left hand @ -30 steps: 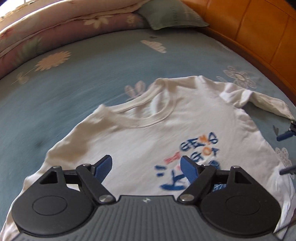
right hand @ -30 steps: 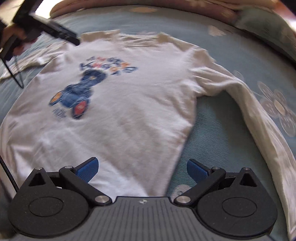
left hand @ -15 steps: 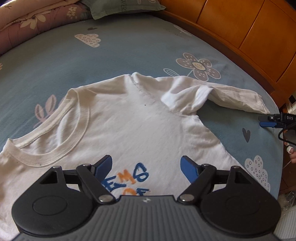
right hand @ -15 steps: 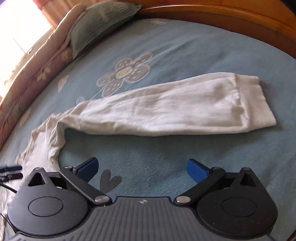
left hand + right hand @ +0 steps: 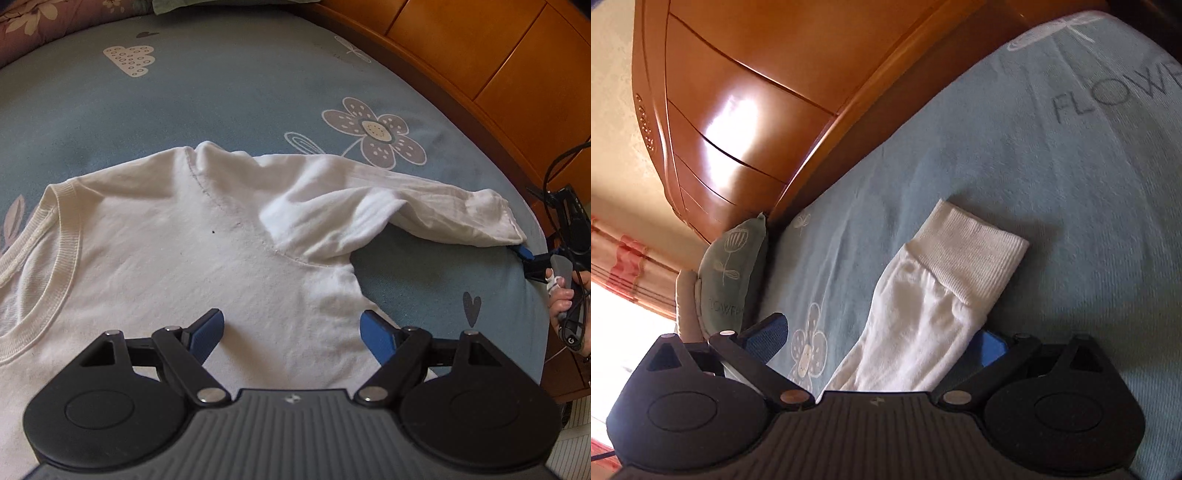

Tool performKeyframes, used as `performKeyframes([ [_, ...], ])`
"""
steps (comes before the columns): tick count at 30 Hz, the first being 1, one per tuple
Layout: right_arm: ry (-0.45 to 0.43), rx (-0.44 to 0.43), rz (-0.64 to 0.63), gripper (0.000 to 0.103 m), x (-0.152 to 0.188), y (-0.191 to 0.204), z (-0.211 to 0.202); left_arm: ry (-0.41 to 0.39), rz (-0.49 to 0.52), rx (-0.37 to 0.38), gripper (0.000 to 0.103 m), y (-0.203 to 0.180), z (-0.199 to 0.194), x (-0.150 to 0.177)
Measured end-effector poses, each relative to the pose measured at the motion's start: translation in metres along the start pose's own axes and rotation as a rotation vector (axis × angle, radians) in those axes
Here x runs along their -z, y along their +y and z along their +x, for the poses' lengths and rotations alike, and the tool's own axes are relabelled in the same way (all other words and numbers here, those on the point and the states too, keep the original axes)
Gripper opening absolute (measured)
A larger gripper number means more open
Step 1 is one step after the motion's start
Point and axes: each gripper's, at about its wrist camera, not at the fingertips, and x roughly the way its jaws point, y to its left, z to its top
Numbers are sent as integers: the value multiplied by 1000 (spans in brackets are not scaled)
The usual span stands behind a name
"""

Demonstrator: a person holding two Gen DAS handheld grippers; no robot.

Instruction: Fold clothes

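Observation:
A white long-sleeved shirt [image 5: 155,251] lies face up on the blue bed sheet [image 5: 207,96]. Its sleeve [image 5: 424,206] stretches right to the bed's edge. My left gripper [image 5: 291,328] is open and empty, low over the shirt's chest near the armpit. My right gripper [image 5: 882,339] is open, with the sleeve [image 5: 916,325] lying between its fingers and the ribbed cuff [image 5: 975,251] just beyond them. In the left wrist view the right gripper [image 5: 526,254] sits at the sleeve's end.
A wooden headboard [image 5: 491,62] runs along the bed's far side, also in the right wrist view [image 5: 746,92]. A green pillow [image 5: 731,277] and folded quilts [image 5: 55,18] lie at the bed's end. The bed edge is by the cuff.
My right gripper has dropped onto the sleeve so it now lies between the open fingers near the cuff. My left gripper has moved slightly forward and right over the shirt's chest.

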Motion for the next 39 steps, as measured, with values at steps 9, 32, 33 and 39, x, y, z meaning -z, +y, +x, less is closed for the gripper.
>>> performKeyframes([
  [9,94,-60,-2,103,-42,-5,29,-4,-20,-1,81,3,2,8],
  [32,214,-24,-444,12,-91,70,59,7,-5,-34,85,-4,5,3],
  [33,207,-36,-470,12,-97,78,60,7,-6,-35,85,-4,5,3],
  [39,153,-17,-632,22,-121,111,83,-10,-25,-41,85,-6,3,1],
])
